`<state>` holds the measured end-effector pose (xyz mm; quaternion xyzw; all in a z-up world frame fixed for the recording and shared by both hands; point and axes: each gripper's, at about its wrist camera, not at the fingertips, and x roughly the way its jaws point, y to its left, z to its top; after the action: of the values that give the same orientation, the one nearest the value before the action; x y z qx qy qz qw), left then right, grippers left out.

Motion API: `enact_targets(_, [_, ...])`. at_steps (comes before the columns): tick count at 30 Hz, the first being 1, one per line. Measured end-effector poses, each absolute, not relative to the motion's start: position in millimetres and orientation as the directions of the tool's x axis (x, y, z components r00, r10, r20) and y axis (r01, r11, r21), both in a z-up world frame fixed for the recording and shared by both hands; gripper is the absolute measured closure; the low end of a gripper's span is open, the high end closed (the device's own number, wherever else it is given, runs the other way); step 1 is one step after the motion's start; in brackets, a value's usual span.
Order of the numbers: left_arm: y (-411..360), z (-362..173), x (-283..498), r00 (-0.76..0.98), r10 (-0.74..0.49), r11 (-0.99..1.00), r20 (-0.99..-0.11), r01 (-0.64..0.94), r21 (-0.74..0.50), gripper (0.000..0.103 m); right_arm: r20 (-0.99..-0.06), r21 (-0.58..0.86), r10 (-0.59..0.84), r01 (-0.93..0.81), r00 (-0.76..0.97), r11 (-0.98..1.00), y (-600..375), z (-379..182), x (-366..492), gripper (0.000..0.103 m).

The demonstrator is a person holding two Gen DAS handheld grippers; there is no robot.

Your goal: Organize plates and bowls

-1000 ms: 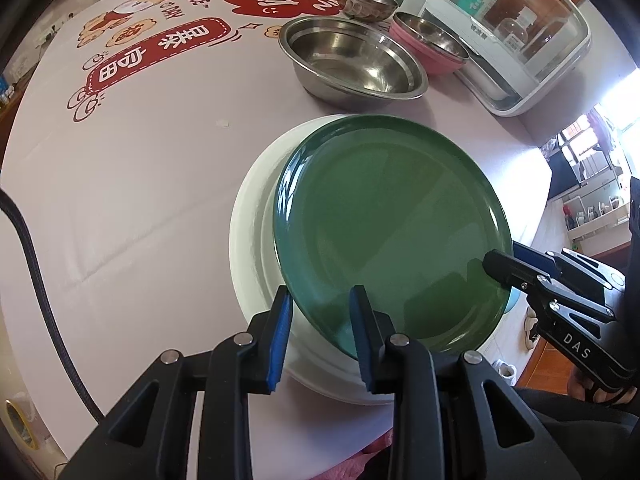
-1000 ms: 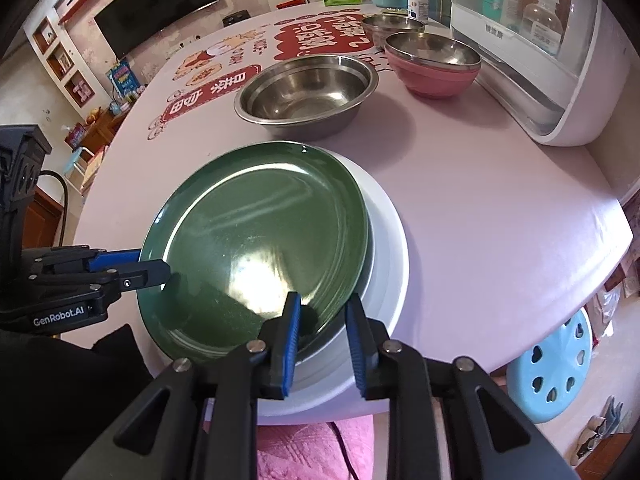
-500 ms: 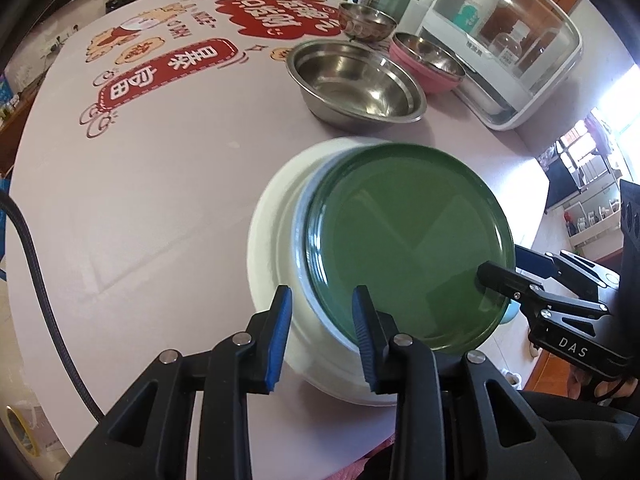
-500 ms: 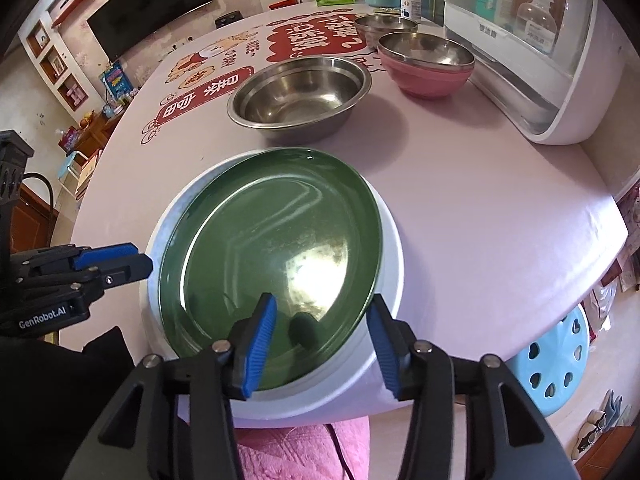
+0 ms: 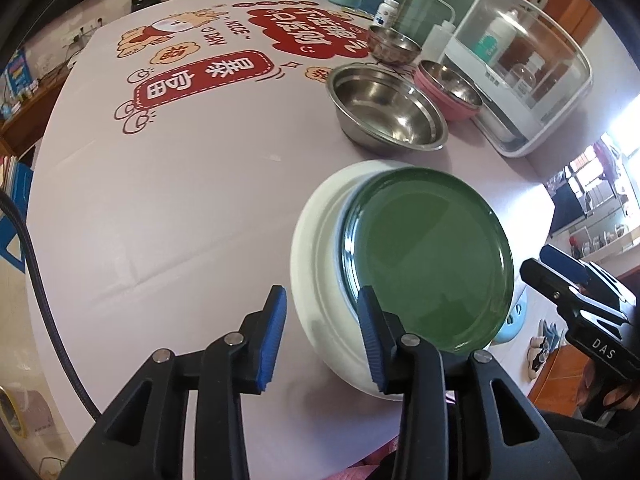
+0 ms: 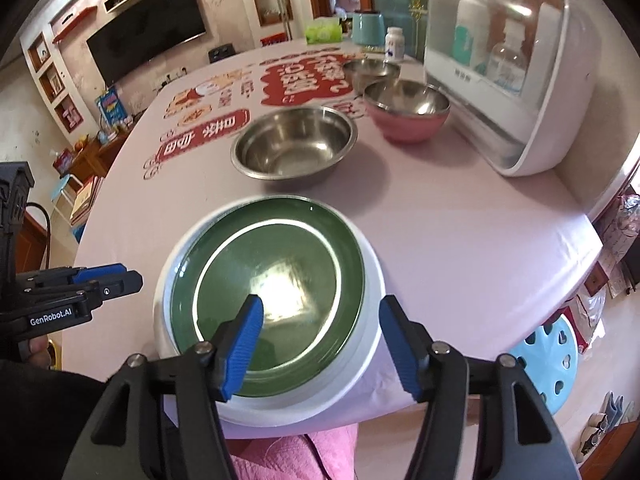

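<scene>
Green plate (image 6: pixel 276 280) released onto white plate (image 6: pixel 370 344).
Both claws, left (image 5: pixel 322 330) and right (image 6: pixel 320 350), have just been opening, now empty; bowls wait at 12 o'clock.

tablecloth (image 5: pixel 180 200) bare leftward, steel bowl (image 5: pixel 386 114) beyond

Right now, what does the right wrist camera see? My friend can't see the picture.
A green plate lies on a bigger white plate at the near edge of a pale table, and the right tongs hang open above it, gripping nothing. Behind are a large steel bowl, a pink bowl with a steel lining, and a small steel bowl.
</scene>
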<state>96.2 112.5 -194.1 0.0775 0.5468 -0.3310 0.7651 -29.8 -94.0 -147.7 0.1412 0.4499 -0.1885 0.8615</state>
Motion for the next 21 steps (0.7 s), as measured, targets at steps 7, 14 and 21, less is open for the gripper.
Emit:
enact_targets(7, [120,-176,100,0.225,-0.475,0.759,-0.851,0.594,-0.267,0.050,-0.815,0.065,-0.214,0.451,0.539,0.890,-91,-139,-32,0.043])
enact_targets(14, [117,-158,103,0.256,-0.482,0.776,-0.838,0.569,-0.272,0.035,-0.795,0.081,-0.204,0.433,0.571,0.898,-98,-130,-28,0.043])
enact_targets(21, [102,-146,104,0.287,-0.472,0.794,-0.834,0.549,-0.261,0.024,-0.780,0.096,-0.183,0.403,0.598,0.910,-114,-123,-25,0.043])
